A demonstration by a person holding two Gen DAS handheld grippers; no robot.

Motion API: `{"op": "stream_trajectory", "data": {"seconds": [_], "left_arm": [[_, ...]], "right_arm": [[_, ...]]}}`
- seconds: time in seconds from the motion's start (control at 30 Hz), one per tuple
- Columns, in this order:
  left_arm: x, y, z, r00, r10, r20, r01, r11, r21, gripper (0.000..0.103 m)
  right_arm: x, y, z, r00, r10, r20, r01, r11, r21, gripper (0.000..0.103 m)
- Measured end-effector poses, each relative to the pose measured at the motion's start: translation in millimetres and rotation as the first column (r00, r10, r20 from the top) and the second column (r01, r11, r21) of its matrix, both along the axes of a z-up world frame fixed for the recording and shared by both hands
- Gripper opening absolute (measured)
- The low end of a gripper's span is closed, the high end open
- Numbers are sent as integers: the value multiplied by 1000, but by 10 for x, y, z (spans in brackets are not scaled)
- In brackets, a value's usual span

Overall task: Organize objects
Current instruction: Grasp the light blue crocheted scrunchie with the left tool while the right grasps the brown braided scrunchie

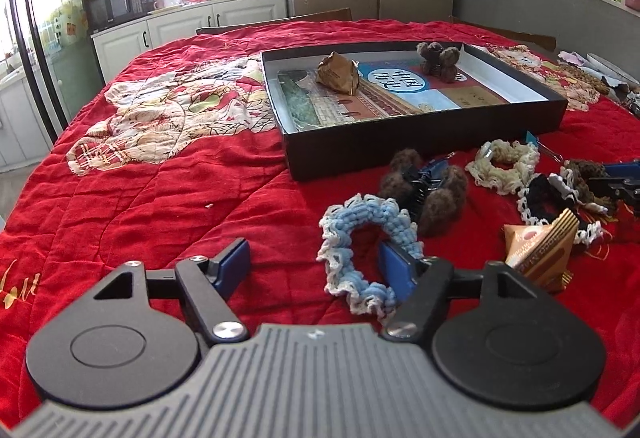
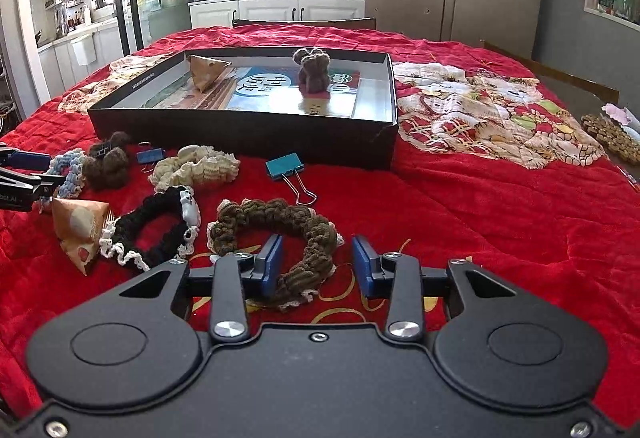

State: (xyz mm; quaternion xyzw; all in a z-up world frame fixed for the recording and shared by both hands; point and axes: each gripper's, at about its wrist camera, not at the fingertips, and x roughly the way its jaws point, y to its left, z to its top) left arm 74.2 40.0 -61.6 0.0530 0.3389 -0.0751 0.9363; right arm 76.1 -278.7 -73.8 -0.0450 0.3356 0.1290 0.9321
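A black box (image 1: pixel 420 142) (image 2: pixel 240 134) on the red quilt holds a book, a tan packet (image 1: pixel 338 72) (image 2: pixel 206 72) and a brown fuzzy clip (image 1: pixel 438 62) (image 2: pixel 314 72). My left gripper (image 1: pixel 316 266) is open; its right finger sits inside the ring of a blue-and-white scrunchie (image 1: pixel 360 238) (image 2: pixel 66 168). My right gripper (image 2: pixel 318 264) is open around the near side of an olive-brown scrunchie (image 2: pixel 280 234) (image 1: pixel 584 174).
Loose on the quilt lie a brown fuzzy hair claw (image 1: pixel 428 190) (image 2: pixel 108 158), a cream scrunchie (image 1: pixel 504 162) (image 2: pixel 196 166), a black-and-white scrunchie (image 2: pixel 156 230) (image 1: pixel 548 194), a tan packet (image 2: pixel 78 230) (image 1: pixel 536 250) and a teal binder clip (image 2: pixel 284 166).
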Motion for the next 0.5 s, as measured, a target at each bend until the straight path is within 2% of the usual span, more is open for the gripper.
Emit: {"op": "stream_trajectory", "data": {"seconds": [0.13, 0.2, 0.5], "left_arm": [[1, -5, -5, 1000, -1, -3, 1, 1000, -6, 71], [0, -7, -4, 1000, -2, -4, 2, 1000, -7, 64], [-8, -16, 1, 1000, -15, -8, 15, 1000, -23, 52]], "right_arm": [[-2, 7, -9, 1000, 5, 2, -5, 1000, -1, 33], [-9, 14, -9, 1000, 10, 3, -10, 1000, -3, 30], [-17, 37, -13, 1000, 15, 8, -14, 1000, -13, 23]]}}
